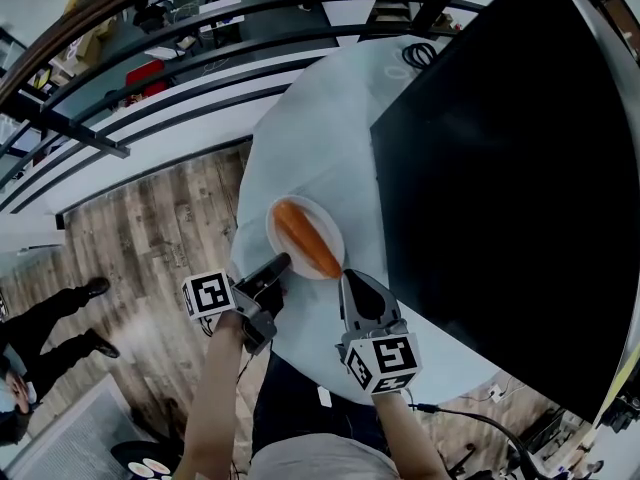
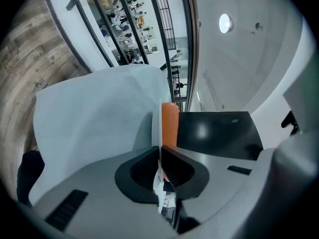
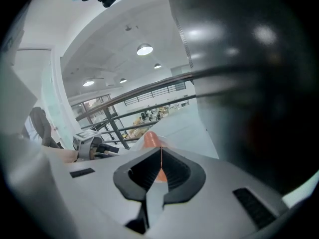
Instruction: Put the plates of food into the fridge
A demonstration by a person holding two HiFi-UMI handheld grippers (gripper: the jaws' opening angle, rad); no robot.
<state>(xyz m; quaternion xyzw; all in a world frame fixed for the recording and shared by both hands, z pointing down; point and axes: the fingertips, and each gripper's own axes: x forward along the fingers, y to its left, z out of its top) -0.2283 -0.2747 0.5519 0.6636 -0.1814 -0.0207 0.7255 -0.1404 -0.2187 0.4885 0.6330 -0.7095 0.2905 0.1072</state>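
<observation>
I count one plate (image 1: 318, 218), one long orange piece of food (image 1: 305, 238) lying on it, one black fridge (image 1: 500, 168) and my two grippers. The plate sits on the white bench (image 1: 310, 138), just left of the fridge. My left gripper (image 1: 283, 261) is clenched on its near-left rim, and my right gripper (image 1: 348, 276) is pinched on its near-right rim.
</observation>
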